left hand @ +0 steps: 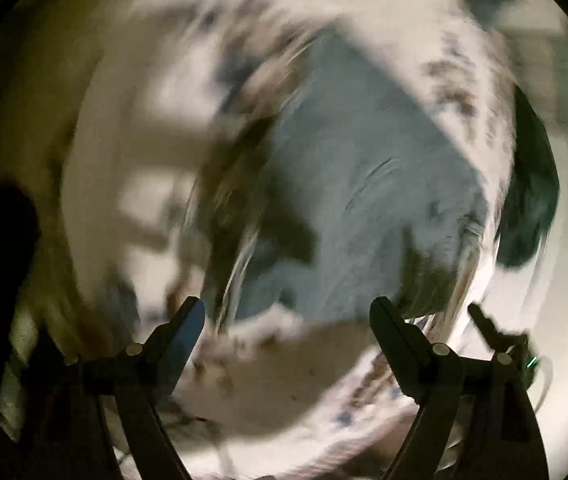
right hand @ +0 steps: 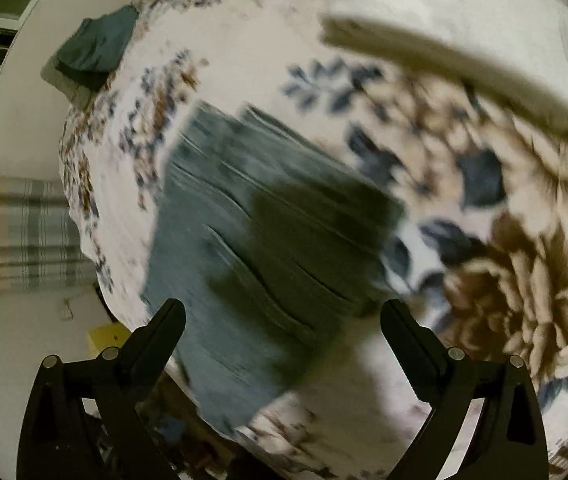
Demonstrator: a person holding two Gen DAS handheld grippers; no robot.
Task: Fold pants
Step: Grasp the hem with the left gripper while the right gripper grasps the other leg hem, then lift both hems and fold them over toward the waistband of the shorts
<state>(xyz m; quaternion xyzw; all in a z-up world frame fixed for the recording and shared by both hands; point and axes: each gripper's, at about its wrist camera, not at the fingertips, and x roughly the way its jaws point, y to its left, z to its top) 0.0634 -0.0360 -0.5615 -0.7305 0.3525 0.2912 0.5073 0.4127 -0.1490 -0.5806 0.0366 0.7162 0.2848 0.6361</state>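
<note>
Left gripper (left hand: 287, 314) nearest the lens, black fingers spread wide, nothing between them, hovering over the bed; view heavily motion-blurred. Right gripper (right hand: 282, 316) likewise wide apart and empty, above the near end of the pants (right hand: 243, 240). Pants are grey-blue, lying flat on the floral bedspread (right hand: 484, 240), a few long creases running along the fabric, dark shadow across their middle. In the left wrist view the pants (left hand: 356, 184) show as a blurred grey-blue patch ahead of the fingers, bedspread (left hand: 404, 20) around them. Second dark folded garment (right hand: 95, 46) sits near the far edge of the bed, well apart from the pants; also visible as a dark smear (left hand: 532, 184) at right in the left view. Striped curtain (right hand: 15, 232) at left, beyond the bed. Fold state of the pants hard to tell through blur.
</note>
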